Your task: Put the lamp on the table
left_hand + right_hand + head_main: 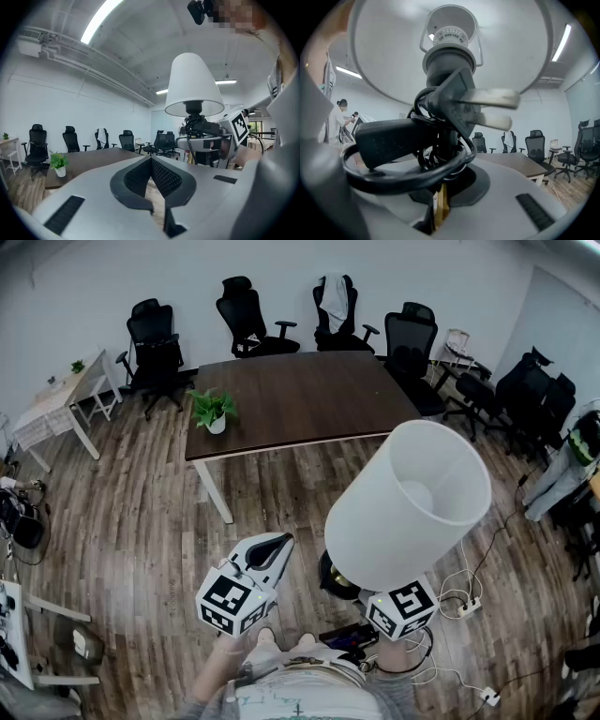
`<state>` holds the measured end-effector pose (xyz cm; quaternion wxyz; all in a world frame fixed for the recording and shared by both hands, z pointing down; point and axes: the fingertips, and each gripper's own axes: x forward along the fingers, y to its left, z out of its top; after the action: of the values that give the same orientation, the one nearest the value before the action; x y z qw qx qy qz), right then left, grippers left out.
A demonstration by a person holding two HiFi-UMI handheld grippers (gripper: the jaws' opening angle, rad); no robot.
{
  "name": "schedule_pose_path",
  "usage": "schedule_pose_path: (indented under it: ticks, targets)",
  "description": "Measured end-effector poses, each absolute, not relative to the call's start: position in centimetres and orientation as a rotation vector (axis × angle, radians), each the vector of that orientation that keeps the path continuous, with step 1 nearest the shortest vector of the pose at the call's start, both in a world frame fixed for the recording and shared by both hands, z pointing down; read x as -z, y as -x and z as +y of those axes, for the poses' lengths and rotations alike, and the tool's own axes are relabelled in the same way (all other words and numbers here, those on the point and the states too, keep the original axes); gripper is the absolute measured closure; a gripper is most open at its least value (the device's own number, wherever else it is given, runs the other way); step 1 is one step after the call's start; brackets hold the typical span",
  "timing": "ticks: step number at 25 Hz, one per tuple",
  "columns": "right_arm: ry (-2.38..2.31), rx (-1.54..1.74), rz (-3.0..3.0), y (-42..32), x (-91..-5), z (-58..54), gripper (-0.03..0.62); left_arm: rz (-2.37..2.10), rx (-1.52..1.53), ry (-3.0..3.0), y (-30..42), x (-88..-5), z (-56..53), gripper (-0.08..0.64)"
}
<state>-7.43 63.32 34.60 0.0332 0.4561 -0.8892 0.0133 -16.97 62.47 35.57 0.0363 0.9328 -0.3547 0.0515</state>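
The lamp has a wide white shade and a dark round base, and it hangs above the wood floor in front of the person. My right gripper is shut on its thin brass stem, just under the black cord wound round the stem. The plug sticks out below the shade. In the head view the shade hides the right jaws; only the marker cube shows. My left gripper is left of the lamp, shut and holding nothing. The dark brown table stands farther ahead.
A small potted plant stands at the table's left front corner. Several black office chairs ring the far and right sides. A white side table is at the left. A power strip and cables lie on the floor at the right.
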Motion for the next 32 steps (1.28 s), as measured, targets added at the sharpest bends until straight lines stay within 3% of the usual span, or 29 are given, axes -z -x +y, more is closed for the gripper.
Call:
schedule_pose_path:
  ticks: [22, 32]
  targets:
    - [-1.359, -0.027, -2.779, 5.7, -35.2, 63.2, 0.565, -1.135, -0.138, -2.784, 17.4, -38.3, 64.0, 0.554]
    - [-1.402, -0.03, -2.753, 6.5, -35.3, 59.8, 0.565, -1.105, -0.143, -2.78, 18.9, -38.8, 59.9, 0.554]
